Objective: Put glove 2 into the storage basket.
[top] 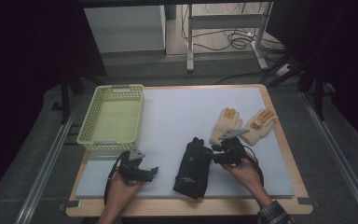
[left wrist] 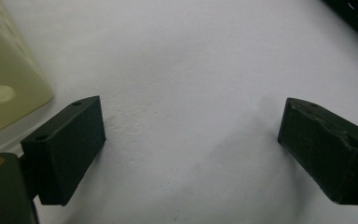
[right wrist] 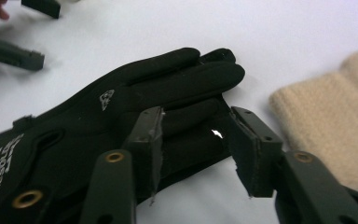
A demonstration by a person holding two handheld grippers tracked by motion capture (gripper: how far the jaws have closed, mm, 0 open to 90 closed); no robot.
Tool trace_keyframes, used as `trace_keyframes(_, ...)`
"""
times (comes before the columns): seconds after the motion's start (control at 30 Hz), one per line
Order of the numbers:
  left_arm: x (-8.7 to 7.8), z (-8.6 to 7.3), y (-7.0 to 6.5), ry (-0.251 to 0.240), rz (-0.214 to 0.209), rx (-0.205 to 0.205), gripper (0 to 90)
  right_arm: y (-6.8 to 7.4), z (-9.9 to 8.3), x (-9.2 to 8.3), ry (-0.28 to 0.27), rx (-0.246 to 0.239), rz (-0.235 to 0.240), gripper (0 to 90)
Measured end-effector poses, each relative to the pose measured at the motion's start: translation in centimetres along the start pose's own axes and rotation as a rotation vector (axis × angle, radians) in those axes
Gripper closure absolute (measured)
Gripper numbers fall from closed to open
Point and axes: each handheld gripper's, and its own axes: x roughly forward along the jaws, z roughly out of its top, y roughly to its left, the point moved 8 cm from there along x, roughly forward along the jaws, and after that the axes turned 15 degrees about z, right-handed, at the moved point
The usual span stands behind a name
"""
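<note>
I have my right gripper [right wrist: 193, 149] down at the black glove [top: 192, 168], jaws about half open and straddling its fingers without pinching yet. My left gripper [top: 142, 173] waits wide open and empty near the yellow-green basket [top: 95, 137]. The basket holds nothing, so both beige knit gloves [top: 242, 123] remain too.

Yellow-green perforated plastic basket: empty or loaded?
Empty. The yellow-green perforated plastic basket shows a bare floor in the high view; gloves all lie outside it.
</note>
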Motion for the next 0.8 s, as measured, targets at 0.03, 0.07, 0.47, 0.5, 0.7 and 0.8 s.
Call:
trace_keyframes(0.03,0.0,0.0,0.0,0.000,0.000,-0.001,7.4,-0.4,0.2,0.6,-0.024,0.039,0.013,52.4)
trace_keyframes(0.07,0.0,0.0,0.0,0.000,0.000,-0.001,7.4,-0.4,0.2,0.6,-0.024,0.039,0.013,52.4)
trace_keyframes(0.47,0.0,0.0,0.0,0.002,0.000,0.004,7.4,0.1,2.2,1.8,-0.013,-0.031,-0.054,87.5)
trace_keyframes(0.5,0.0,0.0,0.0,0.002,0.000,0.004,7.4,0.0,2.6,1.7,-0.020,-0.040,-0.057,87.4)
trace_keyframes(0.7,0.0,0.0,0.0,0.002,0.000,0.004,7.5,-0.8,2.5,3.4,0.043,-0.029,-0.054,85.9)
trace_keyframes(0.8,0.0,0.0,0.0,0.002,0.000,0.004,7.4,-1.0,2.1,3.0,0.008,-0.023,-0.044,76.9)
